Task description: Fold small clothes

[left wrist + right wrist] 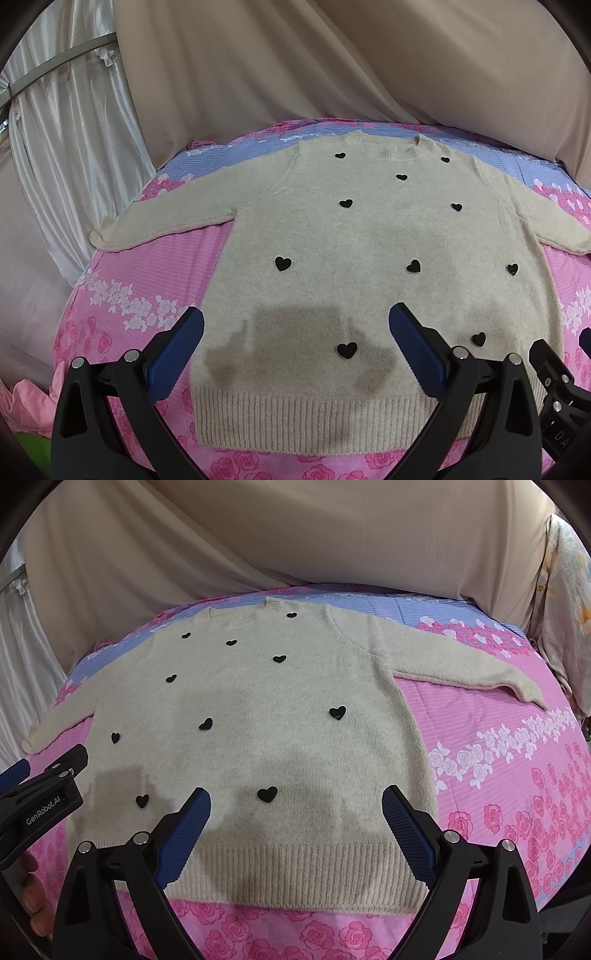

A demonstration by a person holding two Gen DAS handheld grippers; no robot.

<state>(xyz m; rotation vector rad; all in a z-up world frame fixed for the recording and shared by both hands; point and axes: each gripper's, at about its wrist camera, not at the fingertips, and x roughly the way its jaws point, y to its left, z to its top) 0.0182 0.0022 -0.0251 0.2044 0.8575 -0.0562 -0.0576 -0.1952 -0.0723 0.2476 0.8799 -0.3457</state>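
A small cream knit sweater (pixel 354 236) with black hearts lies flat, face up, on the bed, sleeves spread, ribbed hem nearest me. It also shows in the right wrist view (pixel 280 709). My left gripper (pixel 295 321) is open and empty, hovering above the hem's left part. My right gripper (pixel 295 801) is open and empty, above the hem's right part. The right gripper's body shows at the left view's right edge (pixel 554 373); the left gripper's body shows at the right view's left edge (pixel 44 794).
The bed has a pink rose-print sheet (pixel 122 295) with a blue striped band (pixel 413 613) at the far end. Beige drapes (pixel 295 66) hang behind. White curtains (pixel 62 129) hang at the left. A pink cloth (pixel 26 402) lies at the bed's near left.
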